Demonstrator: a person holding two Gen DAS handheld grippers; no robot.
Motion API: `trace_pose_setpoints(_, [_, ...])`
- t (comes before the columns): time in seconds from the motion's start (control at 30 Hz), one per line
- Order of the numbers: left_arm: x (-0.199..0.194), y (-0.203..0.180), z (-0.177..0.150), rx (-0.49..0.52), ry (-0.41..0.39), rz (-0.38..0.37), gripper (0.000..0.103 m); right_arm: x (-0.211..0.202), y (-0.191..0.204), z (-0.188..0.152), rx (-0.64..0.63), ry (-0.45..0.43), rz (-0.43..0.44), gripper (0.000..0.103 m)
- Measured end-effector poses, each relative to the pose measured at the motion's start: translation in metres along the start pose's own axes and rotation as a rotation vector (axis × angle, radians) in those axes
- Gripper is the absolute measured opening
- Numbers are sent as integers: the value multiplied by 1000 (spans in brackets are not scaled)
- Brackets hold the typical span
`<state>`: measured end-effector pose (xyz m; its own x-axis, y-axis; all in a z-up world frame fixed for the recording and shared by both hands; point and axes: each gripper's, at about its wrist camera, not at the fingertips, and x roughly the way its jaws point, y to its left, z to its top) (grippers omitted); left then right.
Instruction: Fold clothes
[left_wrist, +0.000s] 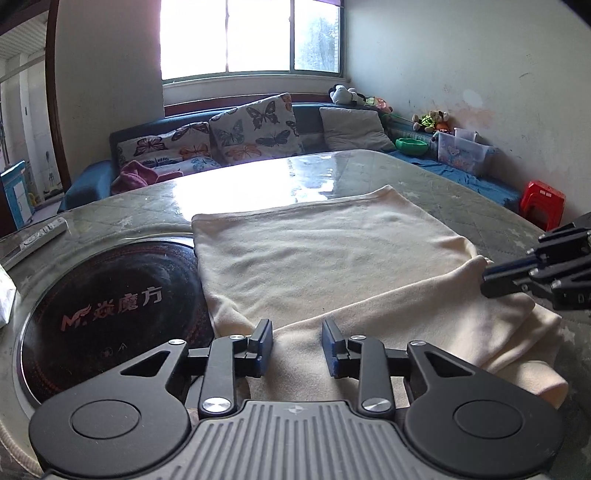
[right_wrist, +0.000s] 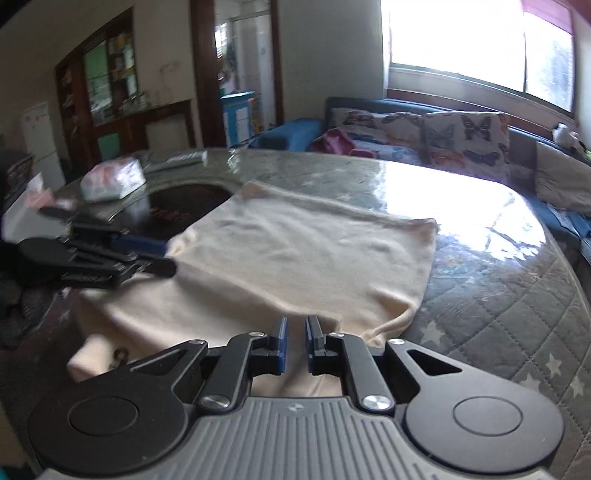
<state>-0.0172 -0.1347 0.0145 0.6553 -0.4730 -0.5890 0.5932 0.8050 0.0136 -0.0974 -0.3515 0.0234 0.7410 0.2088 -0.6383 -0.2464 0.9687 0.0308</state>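
Note:
A cream cloth (left_wrist: 332, 251) lies folded on the quilted table (left_wrist: 443, 177), with a doubled band along its near side. My left gripper (left_wrist: 297, 332) hovers over that near band, jaws apart, and its pads do not press the fabric. In the right wrist view the left gripper (right_wrist: 168, 256) is blurred at the cloth's (right_wrist: 314, 251) left corner. My right gripper (right_wrist: 295, 328) has its jaws nearly together on the cloth's near right edge. From the left wrist view the right gripper (left_wrist: 487, 277) pinches the raised right corner.
A round black induction cooktop (left_wrist: 110, 306) is set into the table left of the cloth. A remote (left_wrist: 40, 236) and a tissue pack (right_wrist: 112, 179) lie at the far left. A sofa with butterfly cushions (left_wrist: 255, 129) runs behind the table, and a red stool (left_wrist: 541, 199) stands at the right.

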Motion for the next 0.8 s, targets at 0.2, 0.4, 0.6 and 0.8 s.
trace_pose_setpoints(0.2, [-10, -10, -1, 41, -18, 13, 36, -12, 2, -10, -45, 35, -27, 9])
trace_pose_setpoints(0.4, [-22, -34, -4, 75, -39, -56, 37, -15, 18, -1, -64, -6, 31, 11])
trace_pose_setpoints(0.6, [-25, -52, -18, 131, -17, -92, 39, -11, 22, -13, -61, 38, 39, 14])
trace_pose_setpoints(0.8, [-38, -45, -22, 121, -21, -87, 40, -25, 19, -25, -56, 45, 33, 16])
